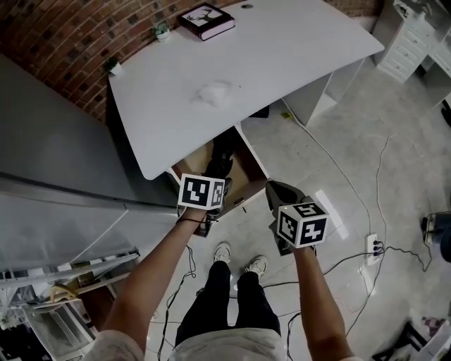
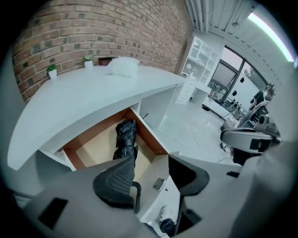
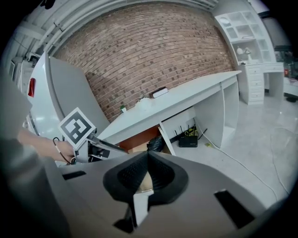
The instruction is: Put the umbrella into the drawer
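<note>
Lying lengthwise in the pulled-out drawer (image 2: 95, 151) is the folded black umbrella (image 2: 125, 139), its far end reaching back under the edge of the white counter (image 1: 282, 63). The drawer has brown wooden walls and a paler wooden bottom, and a bare strip of that bottom shows to the left of the umbrella in the left gripper view. The umbrella rests on the bottom, nearer the drawer's right wall than its left. The left gripper (image 2: 156, 167) hangs over the drawer's front edge and points steeply down into it. Its fingers (image 2: 116, 183) stand moderately apart with nothing between them, and they do not touch the umbrella. The right gripper (image 3: 148, 155) is just to the right of the drawer, over the pale floor (image 1: 317, 155); its fingers (image 3: 130, 176) are pressed together at the tips and hold nothing. On the counter a dark book (image 1: 206, 20) lies at the far edge by the brick wall (image 1: 56, 42), two small plant pots (image 1: 162, 32) stand near that wall, and a white fluffy lump (image 1: 213, 92) sits about mid-counter. In the right gripper view, a black router (image 3: 187, 139) stands in the open bay under the counter beside the drawer. The person's light shoes (image 1: 223, 252) are on the floor just in front of the drawer.
</note>
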`<state>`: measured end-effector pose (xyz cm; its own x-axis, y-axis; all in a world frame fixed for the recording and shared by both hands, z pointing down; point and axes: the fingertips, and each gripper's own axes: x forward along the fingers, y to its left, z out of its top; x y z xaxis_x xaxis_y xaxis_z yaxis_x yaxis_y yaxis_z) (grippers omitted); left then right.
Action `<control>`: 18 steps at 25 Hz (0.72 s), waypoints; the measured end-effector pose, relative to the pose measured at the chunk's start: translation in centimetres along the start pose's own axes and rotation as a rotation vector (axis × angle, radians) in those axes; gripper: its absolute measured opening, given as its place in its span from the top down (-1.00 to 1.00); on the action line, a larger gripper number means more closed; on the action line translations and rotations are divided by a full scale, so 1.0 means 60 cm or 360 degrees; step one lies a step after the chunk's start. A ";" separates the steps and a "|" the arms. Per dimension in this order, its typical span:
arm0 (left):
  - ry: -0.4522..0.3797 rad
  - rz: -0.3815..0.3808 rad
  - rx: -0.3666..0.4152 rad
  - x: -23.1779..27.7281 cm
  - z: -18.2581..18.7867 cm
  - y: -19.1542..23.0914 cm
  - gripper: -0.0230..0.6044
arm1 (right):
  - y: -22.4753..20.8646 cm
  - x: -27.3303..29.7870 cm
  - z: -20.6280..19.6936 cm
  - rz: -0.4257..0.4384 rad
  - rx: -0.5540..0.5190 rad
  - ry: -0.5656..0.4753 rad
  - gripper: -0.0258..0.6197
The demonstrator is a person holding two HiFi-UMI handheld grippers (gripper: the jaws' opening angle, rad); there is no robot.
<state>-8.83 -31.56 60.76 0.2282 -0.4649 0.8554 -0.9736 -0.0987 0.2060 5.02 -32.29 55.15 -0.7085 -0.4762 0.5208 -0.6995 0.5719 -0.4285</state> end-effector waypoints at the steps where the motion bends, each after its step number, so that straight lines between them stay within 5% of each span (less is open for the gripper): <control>1: -0.0036 -0.0009 -0.0019 -0.014 0.006 -0.010 0.24 | 0.001 -0.010 0.005 -0.0009 0.0012 -0.0008 0.91; 4: -0.0139 -0.0054 -0.0049 -0.059 0.024 -0.046 0.32 | 0.005 -0.044 0.021 -0.0032 0.0034 -0.0044 0.91; 18: -0.0435 -0.0008 0.0209 -0.239 0.107 -0.108 0.33 | 0.052 -0.154 0.115 -0.0123 -0.0014 -0.0209 0.91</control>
<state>-5.88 -29.93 44.12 0.2390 -0.6818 0.6914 -0.9696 -0.2062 0.1318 8.73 -30.70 43.89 -0.6593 -0.6021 0.4504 -0.7518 0.5359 -0.3841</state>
